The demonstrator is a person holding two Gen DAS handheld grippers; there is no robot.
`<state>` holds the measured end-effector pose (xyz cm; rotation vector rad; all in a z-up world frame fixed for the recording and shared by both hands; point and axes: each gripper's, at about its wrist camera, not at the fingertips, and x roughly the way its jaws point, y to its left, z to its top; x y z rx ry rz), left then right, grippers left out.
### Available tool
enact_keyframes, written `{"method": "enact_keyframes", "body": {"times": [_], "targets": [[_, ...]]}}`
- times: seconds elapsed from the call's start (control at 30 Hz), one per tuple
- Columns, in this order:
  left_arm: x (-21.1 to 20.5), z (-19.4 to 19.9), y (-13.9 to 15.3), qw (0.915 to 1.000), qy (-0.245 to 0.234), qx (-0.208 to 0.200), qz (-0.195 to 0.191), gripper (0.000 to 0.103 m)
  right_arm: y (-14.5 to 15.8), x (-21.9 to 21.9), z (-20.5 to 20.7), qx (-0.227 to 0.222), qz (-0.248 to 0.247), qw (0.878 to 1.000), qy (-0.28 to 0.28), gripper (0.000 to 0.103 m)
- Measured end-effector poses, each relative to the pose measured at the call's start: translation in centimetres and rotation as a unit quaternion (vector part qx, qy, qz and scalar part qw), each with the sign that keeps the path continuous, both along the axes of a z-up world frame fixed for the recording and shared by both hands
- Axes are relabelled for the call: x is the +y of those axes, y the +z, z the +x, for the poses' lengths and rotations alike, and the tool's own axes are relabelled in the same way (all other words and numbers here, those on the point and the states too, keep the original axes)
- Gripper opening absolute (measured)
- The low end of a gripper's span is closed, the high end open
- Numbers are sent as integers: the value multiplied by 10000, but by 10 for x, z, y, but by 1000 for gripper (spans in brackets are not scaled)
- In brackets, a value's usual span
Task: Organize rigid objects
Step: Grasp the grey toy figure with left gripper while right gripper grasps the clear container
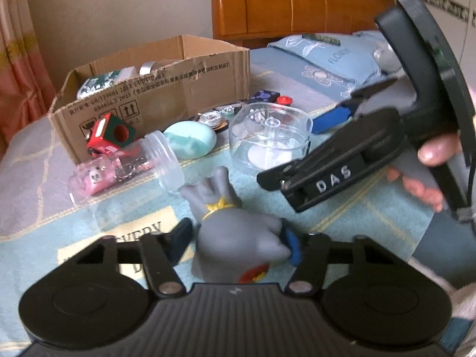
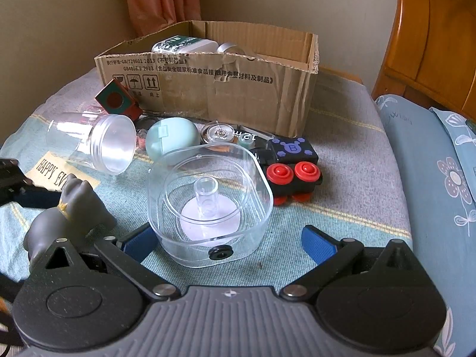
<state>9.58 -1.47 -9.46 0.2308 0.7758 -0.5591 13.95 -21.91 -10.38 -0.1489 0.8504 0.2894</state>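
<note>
A grey rubber figurine with a yellow wristband lies on the bed cover, one arm raised. My left gripper is shut on its body, a pad pressing each side. The figurine also shows at the left of the right wrist view. My right gripper stands open, its blue pads flanking a clear square container without touching it. That container and the right gripper, held by a hand, appear in the left wrist view. A cardboard box holding a few items stands behind.
A clear jar lies on its side, beside a mint egg-shaped case and a red-green cube. A black toy with red buttons sits right of the container. Blue pillows and a wooden headboard bound the right.
</note>
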Motion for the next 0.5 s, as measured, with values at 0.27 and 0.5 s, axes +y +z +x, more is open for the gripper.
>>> {"method": "enact_keyframes", "body": {"times": [0.27,0.5], "targets": [[21,1,0,9994,335,43,-85,53,-2,0,-4,-170,47,9996,234,103],[49,1,1,9975,690,114,-115,53,-2,16,-2,-272,94,9964,795,103]]}}
